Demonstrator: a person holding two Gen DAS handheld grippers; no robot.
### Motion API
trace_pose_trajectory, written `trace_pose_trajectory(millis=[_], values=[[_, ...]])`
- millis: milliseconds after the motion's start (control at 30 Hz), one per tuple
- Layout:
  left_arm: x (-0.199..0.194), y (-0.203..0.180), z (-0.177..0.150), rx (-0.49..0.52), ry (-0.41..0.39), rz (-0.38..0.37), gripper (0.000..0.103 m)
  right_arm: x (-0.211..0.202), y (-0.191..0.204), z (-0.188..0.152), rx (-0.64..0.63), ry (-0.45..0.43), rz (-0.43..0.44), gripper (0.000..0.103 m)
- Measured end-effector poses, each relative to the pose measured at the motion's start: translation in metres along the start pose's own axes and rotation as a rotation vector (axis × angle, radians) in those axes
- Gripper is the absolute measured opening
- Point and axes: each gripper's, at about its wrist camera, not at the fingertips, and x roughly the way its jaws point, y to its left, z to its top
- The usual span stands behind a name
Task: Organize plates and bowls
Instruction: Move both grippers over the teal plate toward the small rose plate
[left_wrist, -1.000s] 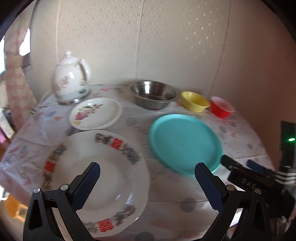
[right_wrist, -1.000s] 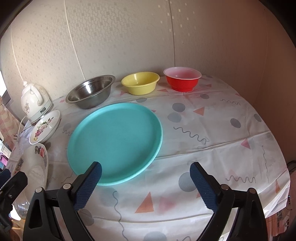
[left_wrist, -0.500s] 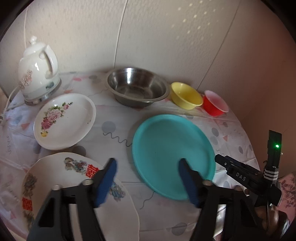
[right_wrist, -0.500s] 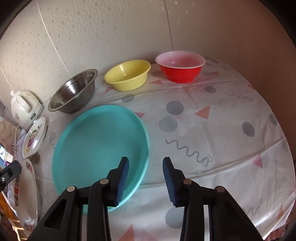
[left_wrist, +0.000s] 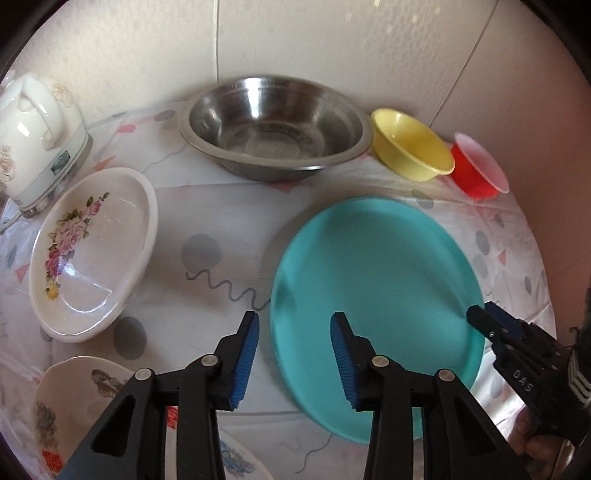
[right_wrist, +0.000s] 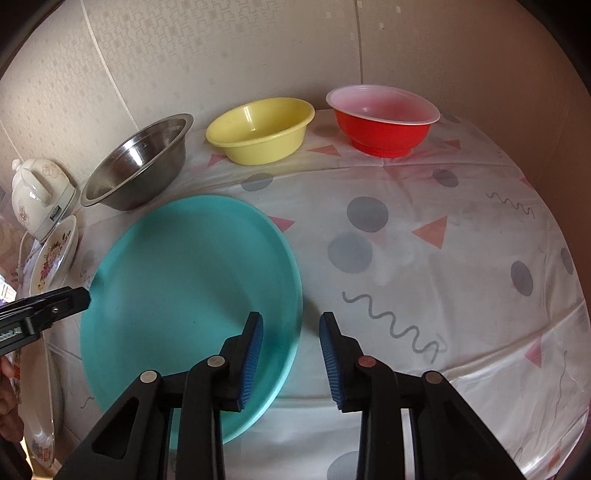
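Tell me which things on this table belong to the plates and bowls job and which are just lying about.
Belongs to the job:
- teal plate
- small rose-pattern plate
- large patterned white plate
- steel bowl
- yellow bowl
- red bowl

Just lying about:
- white electric kettle
- patterned tablecloth

A pale wall (right_wrist: 229, 48) with a faint embossed pattern rises behind the table, split by thin vertical seams. To the right a plain beige wall (right_wrist: 524, 74) meets it at a corner. The table is round at its near edge and covered by a glossy white cloth (right_wrist: 424, 236) printed with grey dots, pink triangles and grey squiggles; creases cross it. Soft daylight gives sheen on the cloth. A white kettle (left_wrist: 33, 125) stands at the far left beside the wall.
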Motion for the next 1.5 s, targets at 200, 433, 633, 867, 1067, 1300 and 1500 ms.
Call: trace_pose_trajectory(millis=[200,433,633,867,1067,1300,1500], values=[[0.006,-0.003,0.002,0.017,0.007,-0.015,0.038,0.001,-0.005,0.002,-0.007,0.005,0.014,0.012],[0.002,-0.005,-0.006,0.013,-0.004,-0.033,0.038,-0.001,-0.014,0.003,0.016,0.023,0.023,0.011],[-0.001,-0.014,-0.018,0.039,0.020,-0.081,0.038,-0.011,-0.025,-0.001,0.034,0.014,0.019,0.010],[-0.009,-0.030,-0.036,0.069,0.004,-0.083,0.038,-0.011,-0.034,-0.006,0.052,0.020,-0.008,0.010],[-0.005,-0.033,-0.036,0.036,0.009,-0.090,0.038,-0.011,-0.035,-0.006,0.055,0.023,-0.007,0.011],[-0.023,-0.032,-0.039,0.027,-0.051,-0.080,0.038,-0.016,-0.036,-0.004,0.069,0.020,-0.024,0.022],[-0.040,-0.020,-0.041,-0.004,-0.094,-0.094,0.040,-0.031,-0.022,0.003,0.035,-0.033,-0.022,0.028]])
